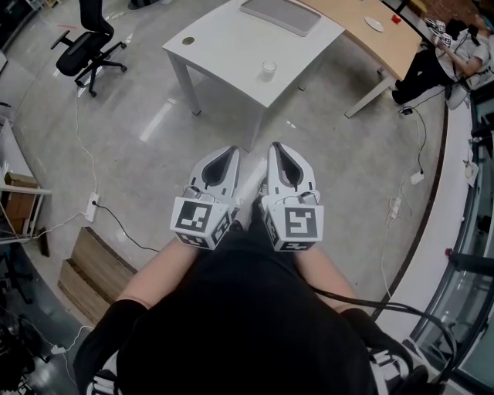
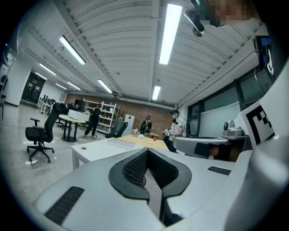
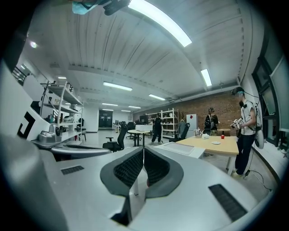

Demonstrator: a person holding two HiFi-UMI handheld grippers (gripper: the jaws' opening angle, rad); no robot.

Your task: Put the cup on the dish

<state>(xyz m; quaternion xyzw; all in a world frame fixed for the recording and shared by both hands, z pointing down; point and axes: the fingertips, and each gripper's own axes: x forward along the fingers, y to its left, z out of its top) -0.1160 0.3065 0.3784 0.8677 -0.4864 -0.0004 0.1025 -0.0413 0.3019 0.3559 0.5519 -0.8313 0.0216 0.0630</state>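
Observation:
A small pale cup (image 1: 268,70) stands on the white table (image 1: 231,54), near its near right edge. A flat grey tray (image 1: 280,14) lies at the table's far side, also seen in the left gripper view (image 2: 118,143) and the right gripper view (image 3: 180,148). A small white dish (image 1: 373,24) sits on the wooden table (image 1: 386,42) beyond. My left gripper (image 1: 218,158) and right gripper (image 1: 282,154) are held side by side close to my body, above the floor and short of the table. Both are shut with nothing between the jaws (image 2: 146,151) (image 3: 143,149).
A black office chair (image 1: 89,50) stands at the far left. Wooden steps (image 1: 89,270) and a power strip (image 1: 93,205) with cables lie on the floor to my left. A seated person (image 1: 448,54) is at the far right. Other people stand far off (image 3: 246,131).

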